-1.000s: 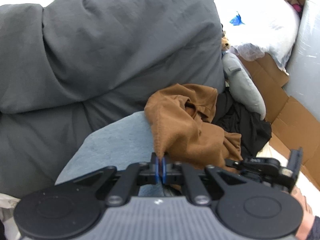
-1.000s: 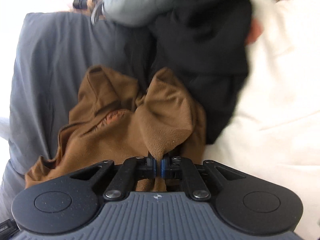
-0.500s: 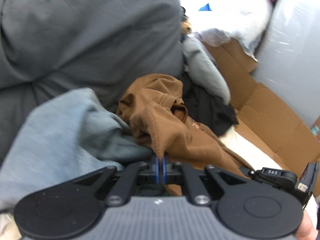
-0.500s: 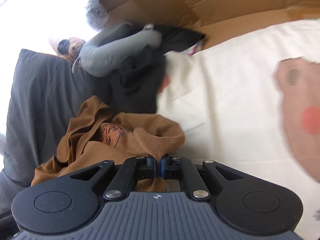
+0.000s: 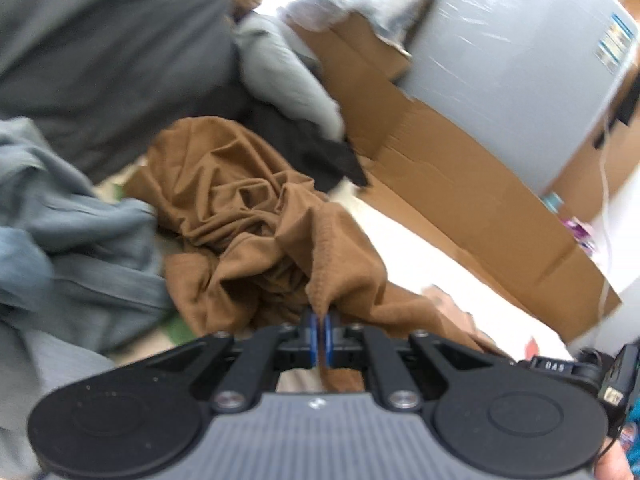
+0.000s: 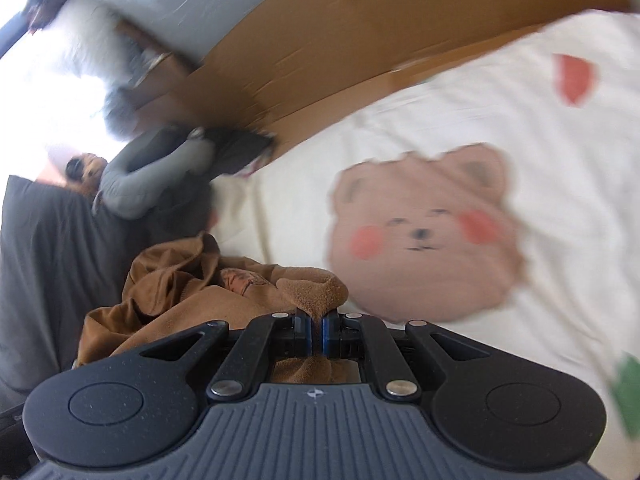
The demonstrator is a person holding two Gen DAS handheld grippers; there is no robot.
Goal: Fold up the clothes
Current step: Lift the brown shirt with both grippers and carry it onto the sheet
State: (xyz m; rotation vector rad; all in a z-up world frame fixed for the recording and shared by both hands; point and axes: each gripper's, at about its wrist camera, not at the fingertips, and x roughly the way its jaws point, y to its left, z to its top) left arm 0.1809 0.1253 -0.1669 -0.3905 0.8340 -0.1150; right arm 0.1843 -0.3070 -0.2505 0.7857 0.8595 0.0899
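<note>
We clamp our left gripper on the brown garment | our right gripper pinches its fuzzy edge | garment crumpled on the white bear-print sheet, beside blue-grey cloth.

The left wrist view looks forward along the left gripper, very near to a crumpled brown fabric garment, and faces a flattened brown cardboard sheet; the right wrist view looks along the right gripper, low over a cream bedsheet with a printed bear face; both views share the brown garment, the cardboard and a dark grey quilt.
</note>
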